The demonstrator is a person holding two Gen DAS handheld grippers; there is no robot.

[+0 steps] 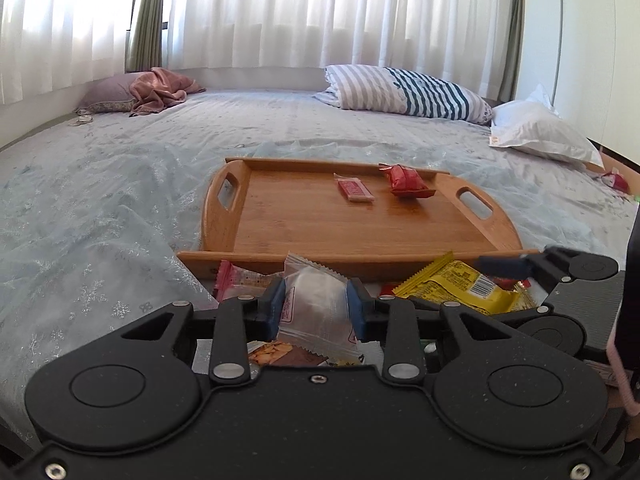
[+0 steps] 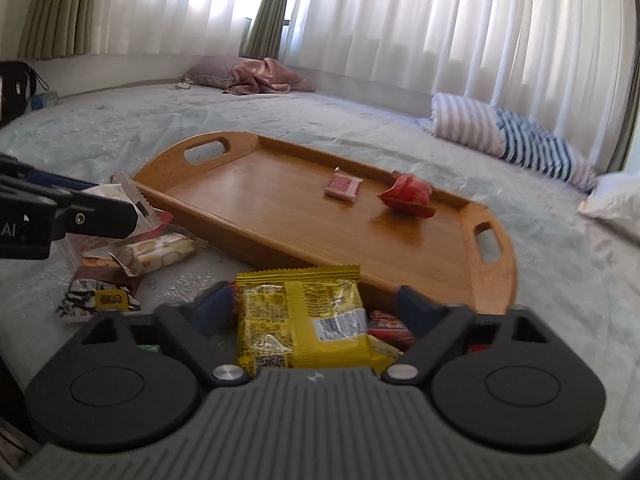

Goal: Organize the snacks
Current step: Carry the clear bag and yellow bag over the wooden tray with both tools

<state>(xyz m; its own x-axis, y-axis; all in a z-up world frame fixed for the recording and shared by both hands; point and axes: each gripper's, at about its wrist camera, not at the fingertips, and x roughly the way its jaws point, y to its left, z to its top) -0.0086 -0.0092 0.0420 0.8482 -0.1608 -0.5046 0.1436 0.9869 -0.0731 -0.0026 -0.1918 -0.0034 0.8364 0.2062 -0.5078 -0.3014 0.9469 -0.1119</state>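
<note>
My left gripper (image 1: 316,306) is shut on a clear packet with a white snack inside (image 1: 314,288), held a little above the bed in front of the wooden tray (image 1: 280,258). In the right wrist view that gripper (image 2: 86,210) comes in from the left with the packet (image 2: 134,196). My right gripper (image 2: 312,302) is open around a yellow packet (image 2: 300,320) lying on the bed by the tray's near wall (image 2: 260,196); a gap shows at its right pad. On the tray lie a flat pink packet (image 1: 354,190) and a puffy red packet (image 1: 408,182).
Several loose snacks (image 2: 136,256) lie on the pale bedspread left of the yellow packet, and red wrappers (image 2: 390,330) lie under it. A striped pillow (image 1: 400,92), a white pillow (image 1: 540,132) and a pink cloth (image 1: 160,90) sit at the far side by the curtains.
</note>
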